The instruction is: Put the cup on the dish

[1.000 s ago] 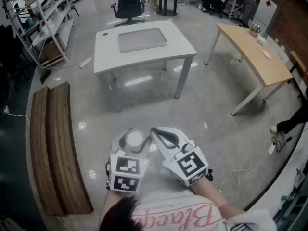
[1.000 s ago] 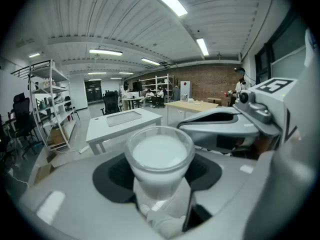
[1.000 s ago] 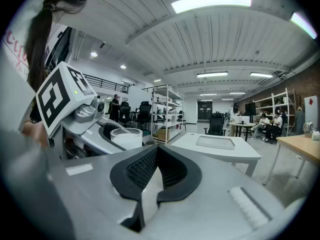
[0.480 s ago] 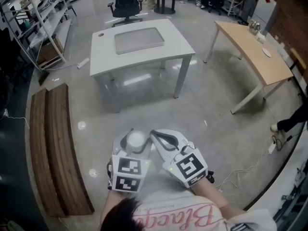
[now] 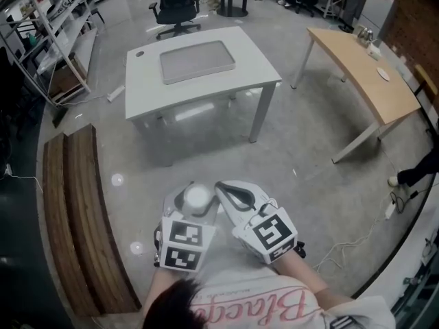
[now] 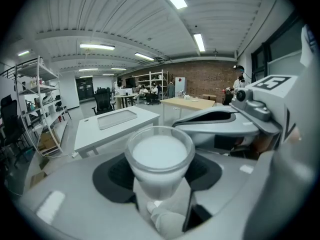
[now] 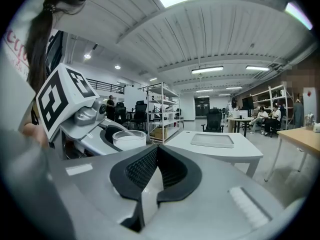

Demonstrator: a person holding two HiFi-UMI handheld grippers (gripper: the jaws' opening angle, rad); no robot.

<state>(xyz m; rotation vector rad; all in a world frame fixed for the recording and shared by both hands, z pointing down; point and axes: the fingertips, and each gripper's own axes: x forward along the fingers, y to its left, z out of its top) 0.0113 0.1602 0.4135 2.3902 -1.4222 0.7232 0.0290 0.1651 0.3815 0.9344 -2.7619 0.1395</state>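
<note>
Left gripper view: left gripper (image 6: 159, 184) jaws pinch the white cup (image 6: 159, 156), upright, by its wall. Right gripper view: right gripper (image 7: 150, 179) jaws pressed together, nothing between. Head view: white table (image 5: 255, 70) bearing grey tray (image 5: 197, 61) at twelve o'clock, well apart from the cup.

You wear a white shirt (image 5: 264, 300) with pink script, your hair (image 5: 171, 307) is dark, and your pale-grey left gripper (image 5: 194, 188) and right gripper (image 5: 229, 192) each bear black-and-white square markers (image 5: 182, 245).

White table (image 5: 144, 88), flat grey dish (image 5: 197, 60) lying at its middle
</note>
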